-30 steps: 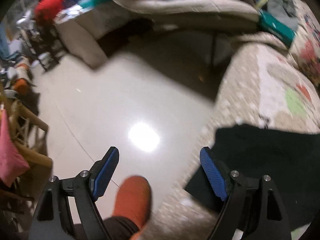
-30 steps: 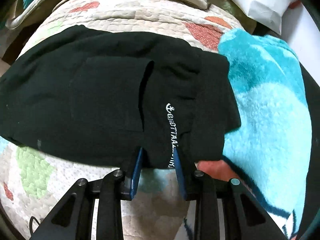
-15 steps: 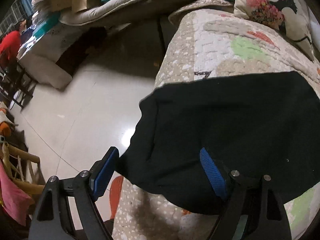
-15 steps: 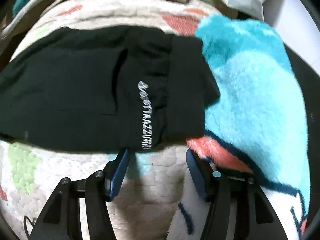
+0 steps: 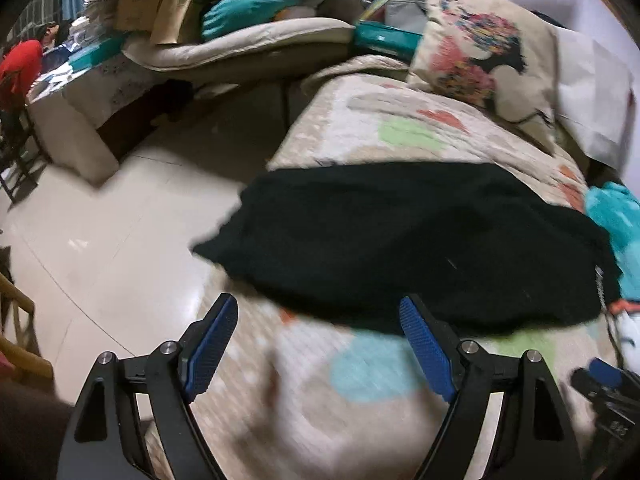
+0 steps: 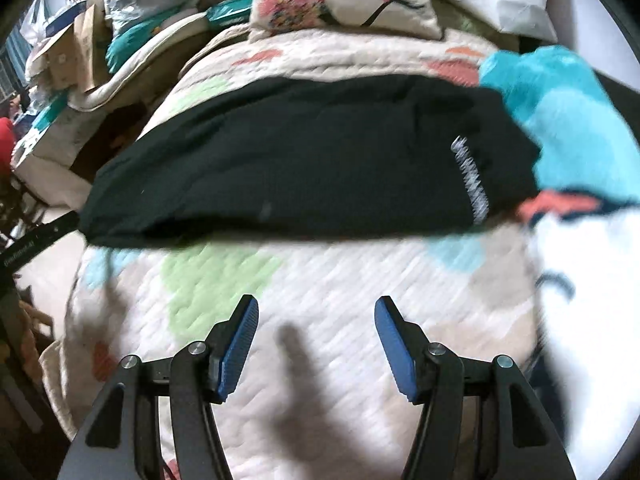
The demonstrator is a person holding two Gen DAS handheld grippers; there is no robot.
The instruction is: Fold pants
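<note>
The black pants (image 5: 408,240) lie folded into a long flat band across the quilted bed (image 5: 360,392). They also show in the right wrist view (image 6: 304,160), with white lettering (image 6: 472,184) near their right end. One corner hangs over the bed's left edge (image 5: 212,244). My left gripper (image 5: 316,344) is open and empty, a little short of the pants' near edge. My right gripper (image 6: 316,340) is open and empty over bare quilt (image 6: 328,280), apart from the pants.
A turquoise fleece blanket (image 6: 568,120) lies against the pants' right end. A patterned pillow (image 5: 480,52) lies at the head of the bed. Shiny floor (image 5: 100,240) lies left of the bed, with a cluttered sofa (image 5: 248,40) beyond.
My right gripper has let go of the pants' lettered end, opened and pulled back. My left gripper has swung from over the floor to face the pants, then backed off.
</note>
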